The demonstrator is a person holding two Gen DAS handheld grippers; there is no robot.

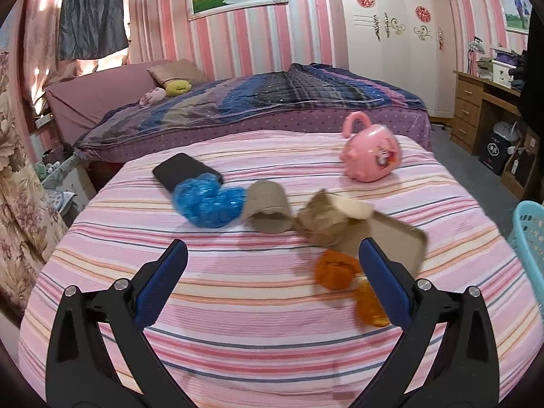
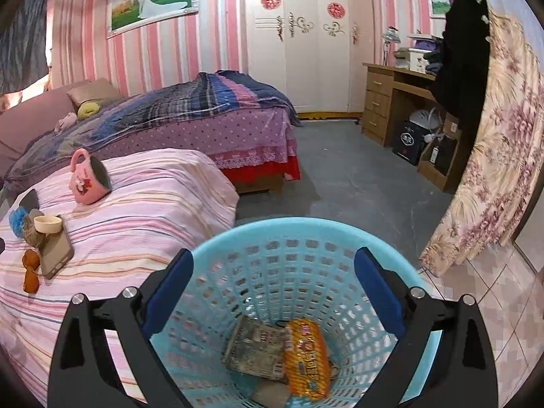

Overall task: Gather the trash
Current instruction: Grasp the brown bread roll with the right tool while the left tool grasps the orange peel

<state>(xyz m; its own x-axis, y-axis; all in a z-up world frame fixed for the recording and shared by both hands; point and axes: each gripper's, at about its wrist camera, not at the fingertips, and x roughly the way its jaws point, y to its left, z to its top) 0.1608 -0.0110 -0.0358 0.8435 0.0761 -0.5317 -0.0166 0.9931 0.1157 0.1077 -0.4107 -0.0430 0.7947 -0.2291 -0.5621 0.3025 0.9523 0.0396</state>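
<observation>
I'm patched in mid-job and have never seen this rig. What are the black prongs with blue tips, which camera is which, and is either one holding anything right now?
The prongs are two hand-held grippers with blue pads; a person carries one in each hand, each with a fisheye camera looking along its fingers. The left wrist view shows the left gripper open and empty above the striped bedcover. On it lie a blue crumpled bag, a cardboard tube, crumpled brown paper, orange peel, a dark phone and a pink mug. The right wrist view shows the right gripper open and empty over the blue basket, where an orange wrapper and a grey wrapper already lie.
</observation>
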